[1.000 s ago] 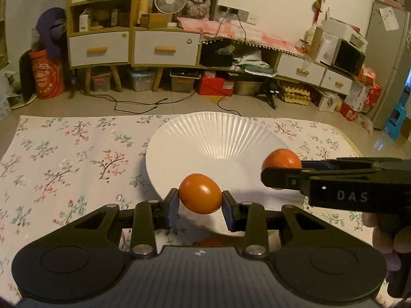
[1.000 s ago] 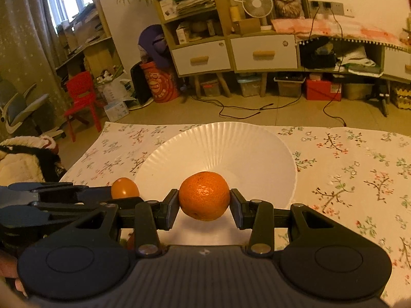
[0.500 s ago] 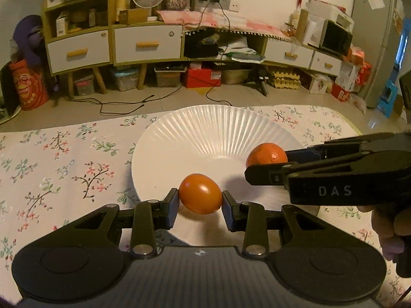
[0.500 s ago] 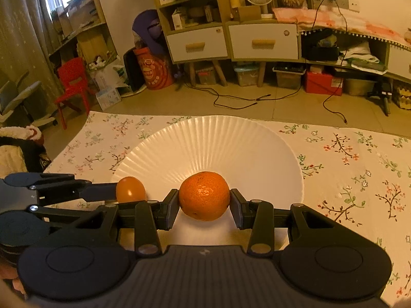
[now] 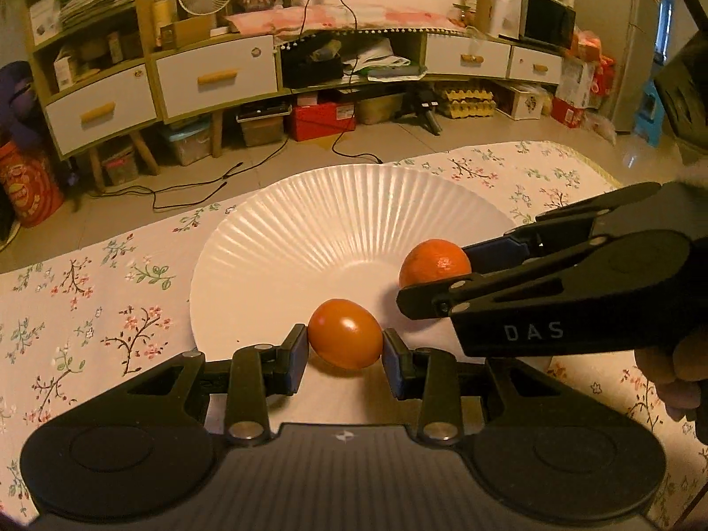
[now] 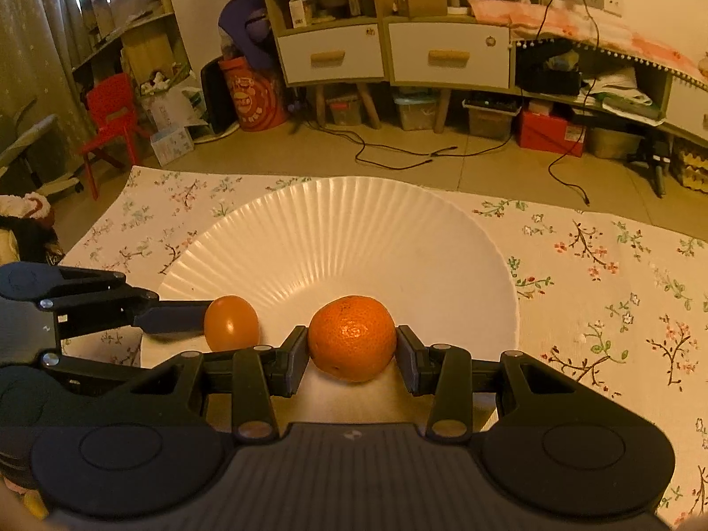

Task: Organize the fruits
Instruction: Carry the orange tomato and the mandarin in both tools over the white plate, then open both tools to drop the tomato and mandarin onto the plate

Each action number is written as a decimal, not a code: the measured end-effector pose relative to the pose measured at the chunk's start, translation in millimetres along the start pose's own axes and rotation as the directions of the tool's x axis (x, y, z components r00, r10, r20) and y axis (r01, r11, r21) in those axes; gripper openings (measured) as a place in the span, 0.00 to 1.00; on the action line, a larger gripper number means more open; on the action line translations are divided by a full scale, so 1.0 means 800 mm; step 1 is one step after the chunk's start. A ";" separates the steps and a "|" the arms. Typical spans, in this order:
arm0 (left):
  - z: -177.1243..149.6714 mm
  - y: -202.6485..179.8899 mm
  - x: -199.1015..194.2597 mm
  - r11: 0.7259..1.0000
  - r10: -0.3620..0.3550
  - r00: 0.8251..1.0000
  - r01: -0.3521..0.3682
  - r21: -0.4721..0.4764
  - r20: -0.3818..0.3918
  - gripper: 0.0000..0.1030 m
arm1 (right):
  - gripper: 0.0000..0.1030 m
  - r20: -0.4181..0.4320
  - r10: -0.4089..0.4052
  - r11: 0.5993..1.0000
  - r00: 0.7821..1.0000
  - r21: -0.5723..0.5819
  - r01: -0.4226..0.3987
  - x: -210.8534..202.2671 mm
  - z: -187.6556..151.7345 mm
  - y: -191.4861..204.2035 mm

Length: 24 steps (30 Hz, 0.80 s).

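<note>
My left gripper (image 5: 344, 356) is shut on a smooth orange tomato-like fruit (image 5: 344, 339) and holds it over the near part of the white fluted plate (image 5: 318, 221). My right gripper (image 6: 352, 356) is shut on a dimpled mandarin (image 6: 352, 337) and holds it over the plate (image 6: 398, 230), beside the left one. In the left wrist view the mandarin (image 5: 433, 263) and the right gripper come in from the right. In the right wrist view the smooth fruit (image 6: 231, 322) and the left gripper come in from the left.
The plate lies on a floral tablecloth (image 5: 88, 292) that also spreads right of the plate (image 6: 619, 292). Beyond the table are the floor, cables and a low cabinet with drawers (image 5: 212, 75). A red chair (image 6: 110, 119) stands at far left.
Both grippers have moved forward over the plate with their fruits still held. The plate now looks closer and larger in both views.
</note>
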<state>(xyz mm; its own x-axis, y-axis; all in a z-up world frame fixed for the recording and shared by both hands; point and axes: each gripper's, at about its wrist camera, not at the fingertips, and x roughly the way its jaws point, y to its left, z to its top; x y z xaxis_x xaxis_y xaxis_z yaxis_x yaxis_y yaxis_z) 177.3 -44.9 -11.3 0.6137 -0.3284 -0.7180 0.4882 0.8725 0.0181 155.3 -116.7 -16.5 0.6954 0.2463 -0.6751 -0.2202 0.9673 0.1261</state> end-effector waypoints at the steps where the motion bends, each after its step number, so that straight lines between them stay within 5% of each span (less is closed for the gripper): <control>1: 0.000 0.001 0.000 1.000 -0.002 1.000 0.002 0.000 -0.002 0.38 | 0.38 0.000 -0.001 1.000 1.000 -0.002 0.001 0.001 0.000 0.001; 6: -0.001 0.005 -0.007 0.999 0.003 1.000 -0.002 -0.033 0.015 0.41 | 0.41 0.014 0.026 1.000 1.000 0.017 -0.026 -0.003 0.003 -0.002; 9: -0.005 0.005 -0.014 0.999 0.006 1.000 -0.005 -0.043 0.027 0.52 | 0.59 0.043 0.037 0.999 0.998 0.031 -0.038 -0.015 0.003 -0.002; 13: -0.007 0.006 -0.028 0.998 0.011 0.999 -0.009 -0.063 0.040 0.75 | 0.71 0.068 0.027 0.999 0.997 0.029 -0.029 -0.033 0.004 -0.002; 19: -0.005 0.001 -0.049 0.996 0.025 0.998 -0.019 -0.087 0.061 0.94 | 0.97 0.107 0.010 1.000 0.994 0.028 -0.013 -0.056 0.001 0.000; 24: -0.011 -0.006 -0.068 0.997 0.048 0.995 -0.042 -0.071 0.086 0.99 | 0.99 0.109 0.006 1.000 0.994 -0.011 -0.005 -0.073 -0.009 0.008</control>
<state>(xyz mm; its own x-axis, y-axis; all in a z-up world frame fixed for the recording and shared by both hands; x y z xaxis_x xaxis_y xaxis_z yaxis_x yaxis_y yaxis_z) 135.6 -27.9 21.6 0.6876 -0.3159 -0.6538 0.4169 0.9090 -0.0007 108.6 -125.5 18.7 0.7645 0.2575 -0.5909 -0.2311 0.9653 0.1216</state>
